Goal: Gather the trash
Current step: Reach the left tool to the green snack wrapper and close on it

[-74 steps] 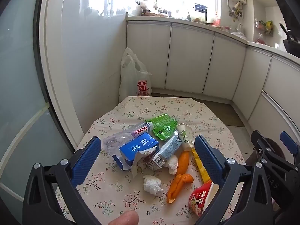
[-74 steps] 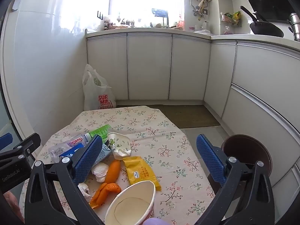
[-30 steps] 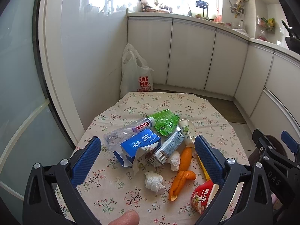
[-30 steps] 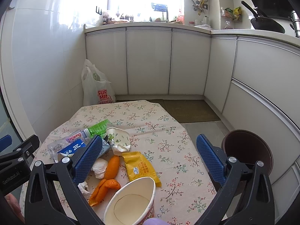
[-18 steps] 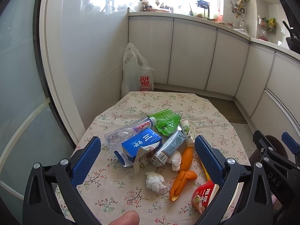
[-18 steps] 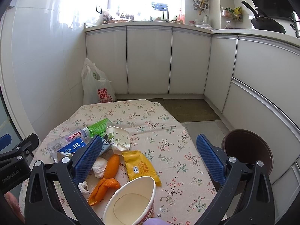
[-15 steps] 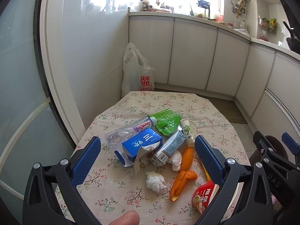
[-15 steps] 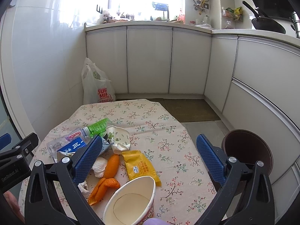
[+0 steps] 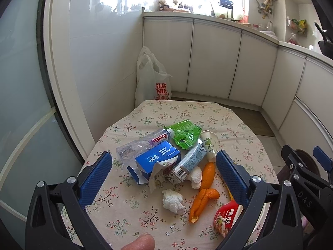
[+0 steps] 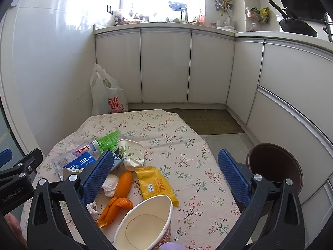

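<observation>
Read "GenRobot.AI" on the left gripper's [image 9: 162, 173] arm in the right wrist view and "DAS" on the right gripper's [image 10: 164, 171] arm in the left wrist view. Both jaws stood wide, gripping nothing, above the near edge of the floral-clothed surface [image 9: 187, 112].

Landmark: the blue milk carton [image 9: 157, 160], torn open, white Chinese characters on its side. Touching its far left, a crushed clear bottle [image 9: 143, 143] with a pink label reading roughly "GanCh". Just beyond, a green foil pouch [image 9: 184, 134]. To its right, a grey carton [image 9: 187, 163] with a barcode, then a crumpled paper cup [image 9: 209, 143], orange peel [image 9: 205, 189] and tissue wads [image 9: 172, 200]. Further right, a yellow wrapper [image 10: 155, 182] and a red noodle cup [image 9: 226, 217], lying open-mouthed.

Beyond the surface, on the floor, a white plastic bag [image 9: 153, 81] printed "SUP MIN" in red. White cabinets [image 10: 164, 66] behind; a brown bin [image 10: 274, 166] far right.
</observation>
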Available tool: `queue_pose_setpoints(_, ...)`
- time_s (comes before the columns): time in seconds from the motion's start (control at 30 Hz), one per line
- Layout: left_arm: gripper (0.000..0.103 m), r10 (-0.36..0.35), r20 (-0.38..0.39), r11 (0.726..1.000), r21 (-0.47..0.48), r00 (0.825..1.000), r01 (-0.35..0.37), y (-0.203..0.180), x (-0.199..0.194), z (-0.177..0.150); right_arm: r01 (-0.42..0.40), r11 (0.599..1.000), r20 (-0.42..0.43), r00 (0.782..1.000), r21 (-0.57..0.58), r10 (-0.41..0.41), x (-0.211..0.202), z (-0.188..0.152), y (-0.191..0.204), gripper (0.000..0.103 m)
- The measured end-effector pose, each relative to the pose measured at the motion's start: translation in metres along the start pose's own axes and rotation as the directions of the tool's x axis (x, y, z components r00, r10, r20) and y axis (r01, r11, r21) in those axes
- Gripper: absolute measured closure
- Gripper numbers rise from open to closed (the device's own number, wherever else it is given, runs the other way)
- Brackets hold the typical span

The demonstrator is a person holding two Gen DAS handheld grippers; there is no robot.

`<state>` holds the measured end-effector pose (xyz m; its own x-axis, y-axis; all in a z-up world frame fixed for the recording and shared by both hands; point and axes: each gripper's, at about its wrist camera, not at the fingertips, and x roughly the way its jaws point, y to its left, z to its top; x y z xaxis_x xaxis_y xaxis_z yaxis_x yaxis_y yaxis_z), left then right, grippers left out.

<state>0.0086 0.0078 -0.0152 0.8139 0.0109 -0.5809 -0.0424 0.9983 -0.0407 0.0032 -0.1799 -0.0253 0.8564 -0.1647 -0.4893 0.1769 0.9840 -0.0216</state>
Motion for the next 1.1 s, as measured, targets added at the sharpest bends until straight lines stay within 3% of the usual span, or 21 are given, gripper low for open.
queue_pose_setpoints(0.2,0.006,0.006,-0.009,1.000,-0.005,1.000,-0.006,-0.001,0.002,0.000,0.000,1.000,-0.021,1.000,0.009,0.001,0.002,0.002,-0.002,0.007)
queue_pose_setpoints(0.37,0.006,0.022,-0.026,1.000,-0.004,0.999,-0.022,0.001,0.009,-0.002,-0.003,1.000,-0.098,0.995,0.029,0.006,0.014,0.002,-0.007,0.007)
queue_pose_setpoints(0.8,0.006,0.064,-0.180,0.997,-0.025,0.982,-0.070,0.015,0.058,-0.004,0.043,0.999,-0.306,0.951,0.029,-0.032,0.050,0.001,-0.025,0.007)
queue_pose_setpoints(0.93,0.006,0.057,-0.233,0.998,-0.002,0.971,-0.059,0.015,0.077,0.013,0.024,0.998,-0.349,0.937,0.064,0.000,0.057,0.016,-0.033,0.007)
queue_pose_setpoints(1.1,0.006,0.007,-0.228,1.000,-0.024,0.974,-0.013,0.007,0.087,0.065,0.016,0.987,-0.330,0.943,0.158,0.037,0.064,0.038,-0.050,0.007)
